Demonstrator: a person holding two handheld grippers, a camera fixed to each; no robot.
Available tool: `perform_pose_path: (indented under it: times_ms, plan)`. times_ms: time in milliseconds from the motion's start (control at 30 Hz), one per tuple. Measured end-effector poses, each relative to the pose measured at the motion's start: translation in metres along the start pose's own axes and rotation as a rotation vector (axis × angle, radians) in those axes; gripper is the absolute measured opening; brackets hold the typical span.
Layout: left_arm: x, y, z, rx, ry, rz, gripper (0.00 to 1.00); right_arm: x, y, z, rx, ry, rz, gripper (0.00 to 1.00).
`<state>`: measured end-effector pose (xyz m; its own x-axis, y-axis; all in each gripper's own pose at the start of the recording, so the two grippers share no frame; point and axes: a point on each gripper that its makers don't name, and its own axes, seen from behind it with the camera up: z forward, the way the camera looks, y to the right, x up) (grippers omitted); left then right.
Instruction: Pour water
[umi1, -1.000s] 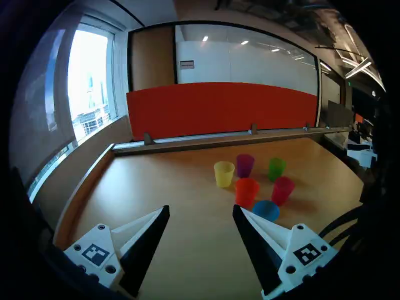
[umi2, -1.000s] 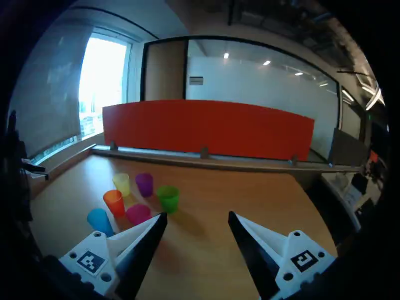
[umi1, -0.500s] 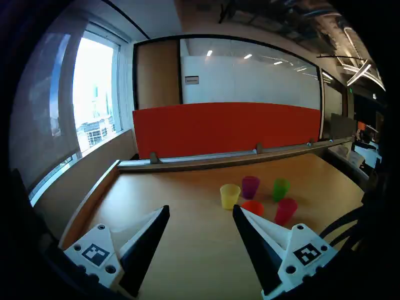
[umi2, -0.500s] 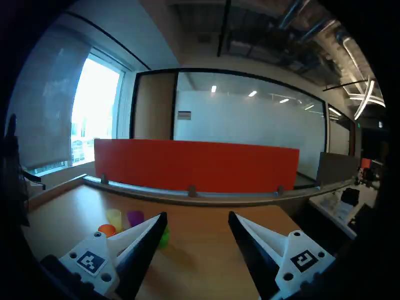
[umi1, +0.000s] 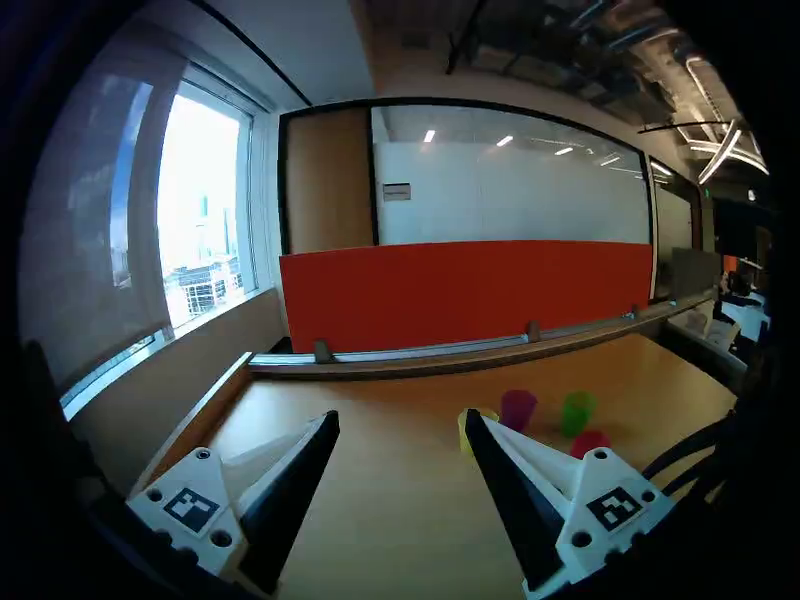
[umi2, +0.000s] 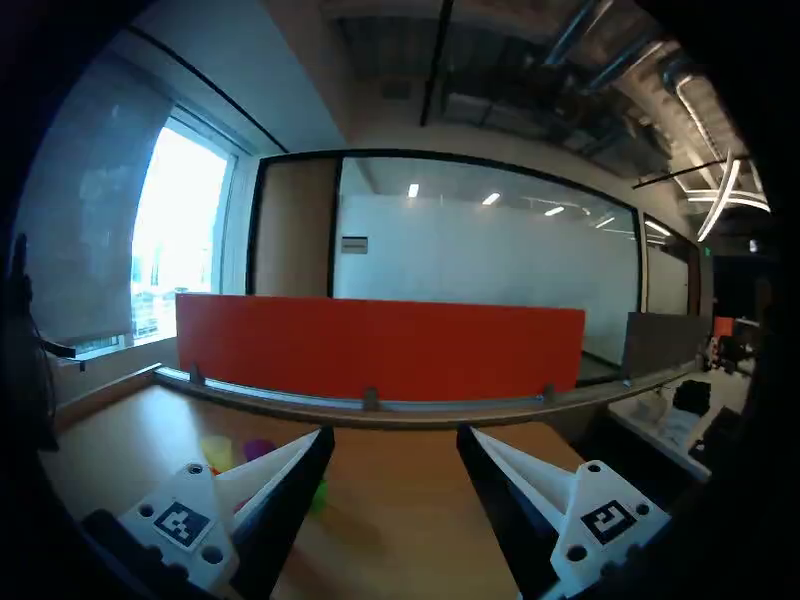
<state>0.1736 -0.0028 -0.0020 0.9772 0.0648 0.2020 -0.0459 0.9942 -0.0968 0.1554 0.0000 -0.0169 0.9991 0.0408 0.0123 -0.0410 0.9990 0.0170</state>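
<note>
While right gripper (umi2: 395, 431) gapes, left gripper (umi1: 401, 415) faces red cup (umi1: 588, 442)

Vis.: 4 cups (umi1: 517, 408) (umi1: 577, 410) (umi1: 588, 438) (umi1: 465, 428), 2 tools (umi1: 400, 415) (umi2: 393, 431), 1 desk (umi1: 400, 520).

Wood desk (umi1: 400, 510) w/ colored cups (umi1: 517, 408) on it.

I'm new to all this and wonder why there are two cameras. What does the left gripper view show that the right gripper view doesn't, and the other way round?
Left gripper view: a red cup, and city buildings outside. Right gripper view: far more ceiling, with pipes overhead. Shared: the yellow cup, purple cup and green cup on the wooden table, the red divider, the window, and an open gripper up close, the left gripper and the right gripper.
</note>
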Motion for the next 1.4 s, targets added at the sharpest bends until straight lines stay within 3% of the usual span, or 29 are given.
perform_pose_path:
  times_ms: [467, 967, 1167, 1400]
  plan:
    - [0.019, -0.001, 0.016, -0.012, 0.077, -0.031, 0.94, 0.026, -0.006, 0.013, -0.012, 0.013, 0.004, 0.95]
    - [-0.025, -0.002, 0.035, 0.008, 0.086, -0.119, 0.94, 0.027, -0.026, 0.03, -0.016, -0.019, 0.037, 0.95]
    - [-0.033, 0.01, 0.039, 0.005, 0.106, -0.113, 0.94, 0.029, -0.033, 0.029, -0.017, -0.024, 0.058, 0.95]
    - [-0.038, 0.017, 0.039, 0.015, 0.152, -0.074, 0.93, 0.023, -0.039, 0.026, -0.015, -0.035, 0.038, 0.95]
